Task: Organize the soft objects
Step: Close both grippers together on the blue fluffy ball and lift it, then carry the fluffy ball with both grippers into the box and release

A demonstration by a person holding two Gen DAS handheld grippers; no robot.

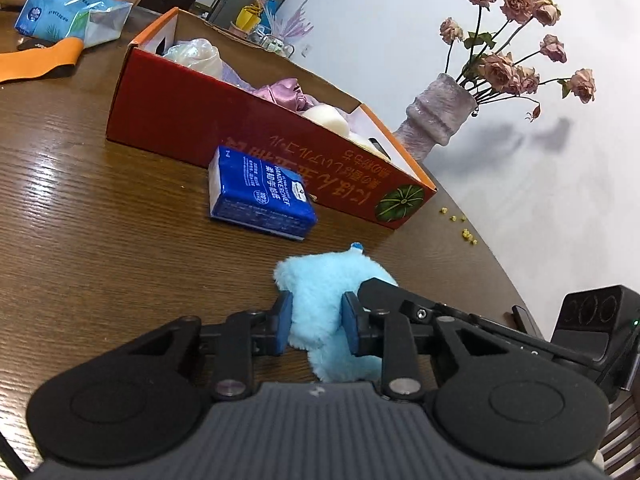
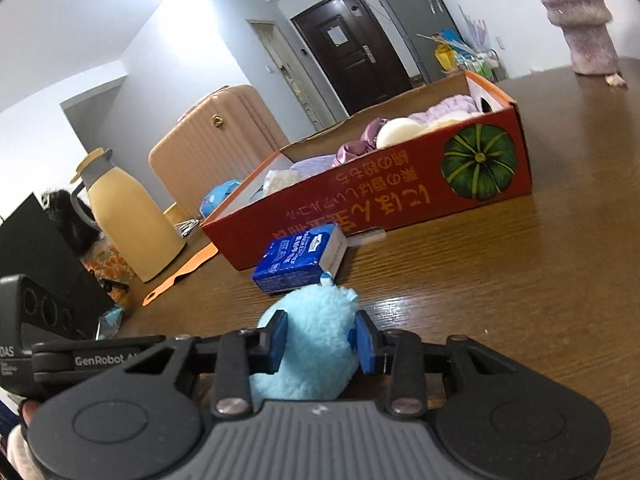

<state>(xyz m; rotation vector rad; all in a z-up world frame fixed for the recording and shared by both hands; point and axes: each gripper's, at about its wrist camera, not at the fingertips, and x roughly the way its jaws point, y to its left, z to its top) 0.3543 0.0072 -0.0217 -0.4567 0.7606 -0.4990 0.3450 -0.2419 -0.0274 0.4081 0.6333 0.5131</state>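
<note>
Jaws of the left gripper (image 1: 316, 326) clamped on the blue plush (image 1: 320, 304), blue pads dug into the fur on both sides. Jaws of the right gripper (image 2: 322, 340) clamped on the same plush (image 2: 310, 344) from the other end, pads pressed into its flanks. Plush sits on the worktop (image 1: 100, 240), just in front of the red box (image 1: 208, 128), both grippers meeting over it; in the left wrist view the right gripper's black body (image 1: 460, 312) lies against the plush's far side, and in the right wrist view the left gripper's body (image 2: 92, 360) shows at lower left. Blue tissue pack (image 1: 258, 196) lies flat between plush and box, touching or nearly touching the box's long side; cannot tell which. Box open on top, printed with a green pumpkin at one end, holding soft things: a pink satin piece (image 1: 284, 94), a pale round cushion (image 1: 326, 118), lilac knit (image 2: 452, 106). Beyond the box's pumpkin end, a vase (image 1: 434, 116) of dried roses. Off the box's other end, an orange shoehorn (image 2: 184, 270), a yellow jug (image 2: 128, 216), and a blue wipes bag (image 1: 68, 12). Behind the box, off the worktop, a pink suitcase (image 2: 216, 140).
</note>
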